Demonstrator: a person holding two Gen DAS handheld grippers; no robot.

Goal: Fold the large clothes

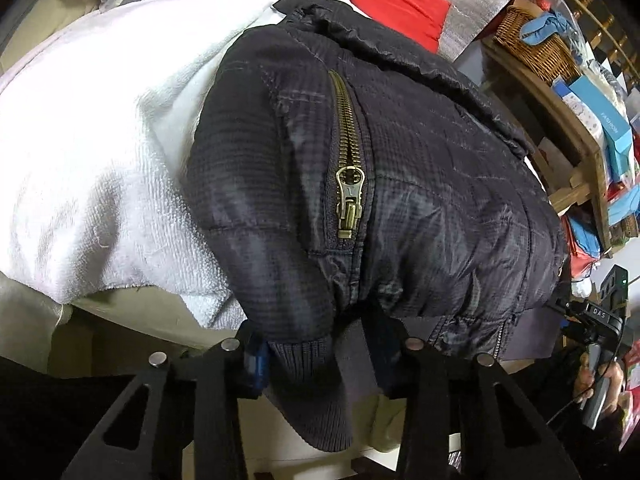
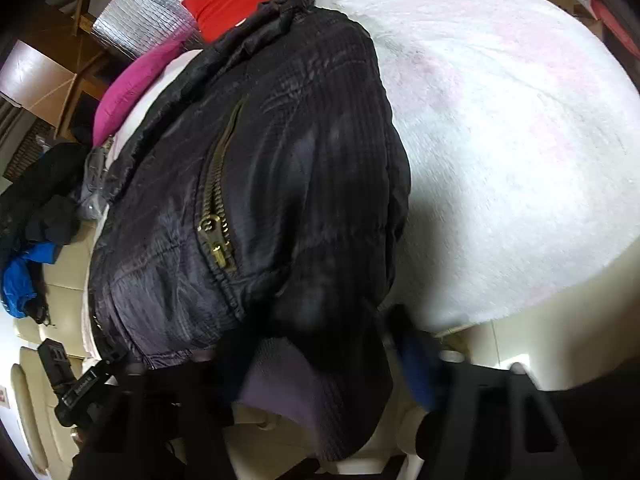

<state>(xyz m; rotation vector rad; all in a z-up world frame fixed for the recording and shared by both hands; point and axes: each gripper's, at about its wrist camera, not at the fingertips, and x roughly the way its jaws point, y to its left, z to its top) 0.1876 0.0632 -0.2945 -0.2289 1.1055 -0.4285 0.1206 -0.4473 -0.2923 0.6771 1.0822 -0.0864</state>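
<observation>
A black quilted jacket [image 1: 400,184] with a brass zipper [image 1: 350,184] lies bunched on a white towel-covered surface [image 1: 100,140]. My left gripper [image 1: 320,356] sits at its near hem, fingers spread wide, with the ribbed cuff [image 1: 312,400] hanging between them. In the right wrist view the same jacket [image 2: 256,184] fills the middle. My right gripper [image 2: 320,364] is at the hem too, fingers spread, dark fabric [image 2: 320,392] drooping between them. The other gripper shows at the far right of the left view [image 1: 600,320] and at the lower left of the right view [image 2: 80,388].
A wooden shelf [image 1: 576,152] with a wicker basket [image 1: 532,40] and boxes stands to the right. A silver-and-red bag [image 1: 420,4] and a pink cushion [image 2: 132,88] lie behind the jacket. Dark and blue clothes [image 2: 28,248] are piled at left.
</observation>
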